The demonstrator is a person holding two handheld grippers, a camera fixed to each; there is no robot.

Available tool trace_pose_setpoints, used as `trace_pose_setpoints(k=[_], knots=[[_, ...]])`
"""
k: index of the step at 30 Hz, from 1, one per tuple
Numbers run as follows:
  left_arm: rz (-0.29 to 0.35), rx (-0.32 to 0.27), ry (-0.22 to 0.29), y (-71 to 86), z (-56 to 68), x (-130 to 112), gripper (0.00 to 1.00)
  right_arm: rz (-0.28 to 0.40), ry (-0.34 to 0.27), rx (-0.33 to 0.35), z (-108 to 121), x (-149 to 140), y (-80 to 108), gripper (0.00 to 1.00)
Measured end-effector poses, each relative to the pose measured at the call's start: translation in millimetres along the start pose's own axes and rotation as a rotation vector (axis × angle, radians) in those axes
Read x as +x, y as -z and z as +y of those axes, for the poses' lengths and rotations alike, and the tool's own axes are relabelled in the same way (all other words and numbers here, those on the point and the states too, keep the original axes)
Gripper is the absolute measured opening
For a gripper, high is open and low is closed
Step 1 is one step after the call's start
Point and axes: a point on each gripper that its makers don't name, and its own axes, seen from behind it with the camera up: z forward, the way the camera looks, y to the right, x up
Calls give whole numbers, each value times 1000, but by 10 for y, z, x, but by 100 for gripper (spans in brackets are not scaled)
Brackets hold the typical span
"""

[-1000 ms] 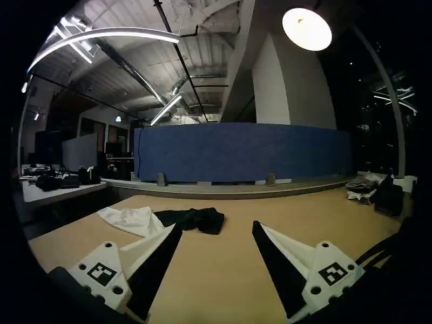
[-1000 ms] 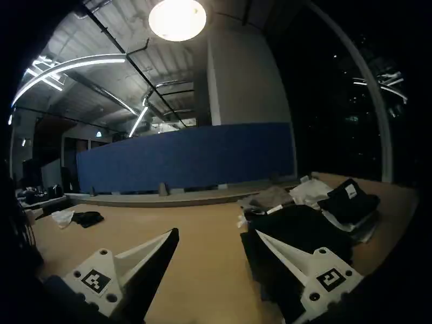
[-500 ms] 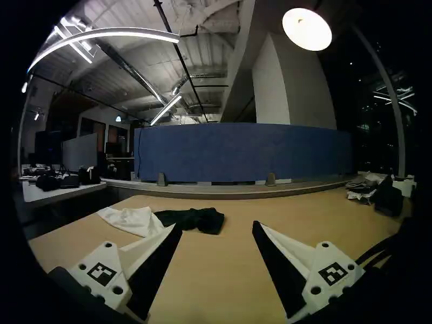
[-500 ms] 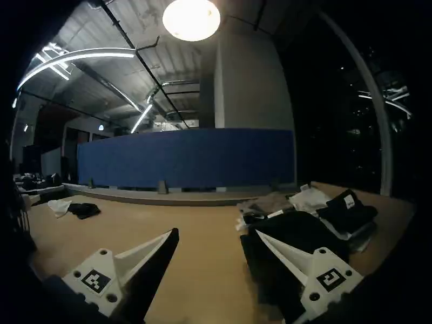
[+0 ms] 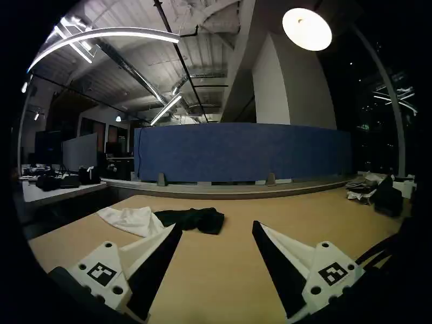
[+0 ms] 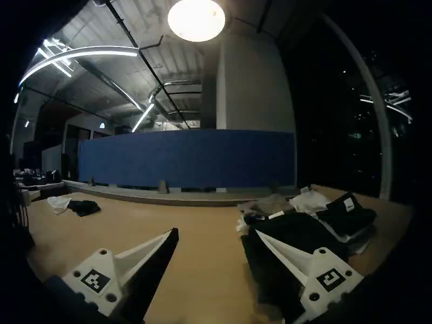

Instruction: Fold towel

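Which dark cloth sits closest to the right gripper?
The large black cloth right at the right gripper; the small black cloth lies far across the table, beside a white cloth.

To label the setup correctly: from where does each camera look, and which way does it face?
Left gripper view: rides on the left gripper, low over the wooden table, facing the blue partition; white towel and black cloth ahead; its open fingers show.
Right gripper view: rides on the right gripper, facing the same partition; clothes pile beside its right finger; open fingers show.
Shared: table, partition, towel, black cloth, round ceiling lamp.
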Motion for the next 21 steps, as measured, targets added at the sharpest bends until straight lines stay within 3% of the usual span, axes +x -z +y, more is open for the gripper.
trace_pose_setpoints(k=[21], knots=[[0, 0, 0, 3, 1, 5, 97, 1, 0, 3, -13, -21, -17, 100]])
